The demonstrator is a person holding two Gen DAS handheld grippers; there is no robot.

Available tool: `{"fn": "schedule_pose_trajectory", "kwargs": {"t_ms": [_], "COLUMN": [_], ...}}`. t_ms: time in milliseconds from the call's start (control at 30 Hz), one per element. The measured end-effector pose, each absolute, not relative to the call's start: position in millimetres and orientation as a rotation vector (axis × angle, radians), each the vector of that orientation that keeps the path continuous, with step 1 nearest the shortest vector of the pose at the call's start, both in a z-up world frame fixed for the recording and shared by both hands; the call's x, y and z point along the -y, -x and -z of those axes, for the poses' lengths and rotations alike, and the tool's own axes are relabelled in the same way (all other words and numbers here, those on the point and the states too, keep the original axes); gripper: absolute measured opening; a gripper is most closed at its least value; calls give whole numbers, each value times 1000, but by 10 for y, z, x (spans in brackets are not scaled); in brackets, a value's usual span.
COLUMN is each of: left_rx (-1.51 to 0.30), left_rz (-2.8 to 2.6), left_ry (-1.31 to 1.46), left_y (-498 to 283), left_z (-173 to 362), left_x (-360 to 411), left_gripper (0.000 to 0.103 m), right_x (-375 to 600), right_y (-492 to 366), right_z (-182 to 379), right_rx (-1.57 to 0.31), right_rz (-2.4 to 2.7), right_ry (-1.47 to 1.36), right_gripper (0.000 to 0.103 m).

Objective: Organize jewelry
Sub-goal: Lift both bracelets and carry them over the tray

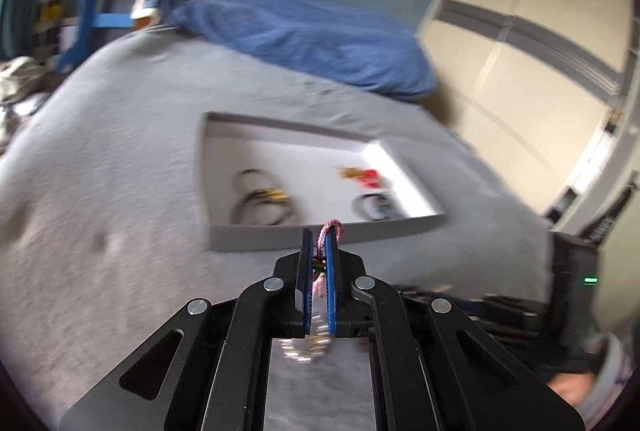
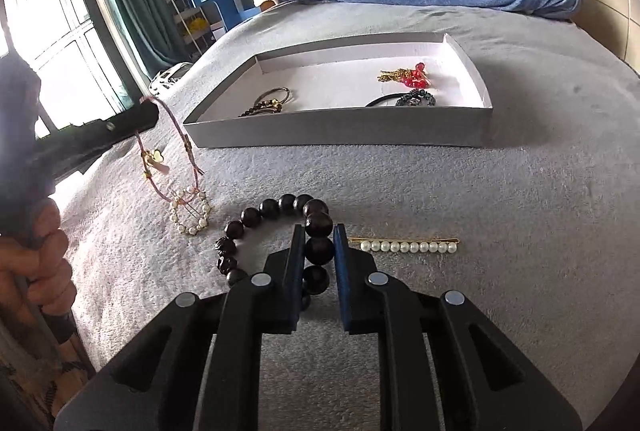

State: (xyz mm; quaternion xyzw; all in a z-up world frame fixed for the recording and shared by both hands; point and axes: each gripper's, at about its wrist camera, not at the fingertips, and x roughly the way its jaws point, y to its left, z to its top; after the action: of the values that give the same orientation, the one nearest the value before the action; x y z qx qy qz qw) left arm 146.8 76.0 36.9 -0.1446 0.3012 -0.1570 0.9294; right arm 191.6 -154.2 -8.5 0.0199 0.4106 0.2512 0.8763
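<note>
While the left wrist view is blurred, the left tongs [image 1: 320,251] are clearly pinched nearly flat on a pink cord bracelet [image 1: 330,231], its loop poking out at the tips and pearls hanging back toward 6 o'clock. A white box [image 1: 320,237] sits on the grey bed [image 1: 120,191] just past the tips at 12 o'clock. Inside it: dark hoops [image 1: 262,201] at 10 o'clock, a red and gold piece [image 1: 360,177] at 1 o'clock, and a dark band [image 1: 374,207] beside it.

Right wrist view: the right tongs [image 2: 319,251] are narrow, clamped on one bead of a dark bead bracelet [image 2: 256,223] that lies on the bed, curling off to 9 o'clock. A pearl hair clip [image 2: 404,245] lies just beside them at 3 o'clock. At 9 to 10 o'clock the left tongs [image 2: 148,113] hold the pink bracelet [image 2: 176,159] in the air, a gold charm dangling, with its pearl end apparently brushing the bed. The person's hand [image 2: 40,263] is at the left edge. The box [image 2: 340,135] is at 12 o'clock.

Risks, as a judgement: the thin cord could slip from the pinch, or the trailing pearl end could snag the box wall. Round beads could roll out of the right grip on lifting, and the dragging loop could knock the clip.
</note>
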Motion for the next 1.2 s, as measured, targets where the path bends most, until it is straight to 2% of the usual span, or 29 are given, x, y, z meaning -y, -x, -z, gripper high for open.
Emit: {"fn": "schedule_pose_trajectory", "kwargs": {"t_ms": [167,333,567,1200], "left_rx": [-585,-661,-664,-638], "left_rz": [429,330,306,282], "left_ry": [271,206,199,159], "left_y": [-1420,-1527,-1494,-1452], "left_z": [-431,-296,-275,-411], "left_x": [-598,-554,-613,-566], "left_gripper": [6,6,6,6], "right_x": [1544,1549,1556,1627], "right_y": [-1940,-1940,-1923,-1862], "right_z": [102,109,83,-380], "right_rx": [-863,-864,-849,-707], "right_rz": [-521,-521,-531,-627], "right_ry": [-47,-47,-54,-145], "right_gripper": [14,14,14,14]}}
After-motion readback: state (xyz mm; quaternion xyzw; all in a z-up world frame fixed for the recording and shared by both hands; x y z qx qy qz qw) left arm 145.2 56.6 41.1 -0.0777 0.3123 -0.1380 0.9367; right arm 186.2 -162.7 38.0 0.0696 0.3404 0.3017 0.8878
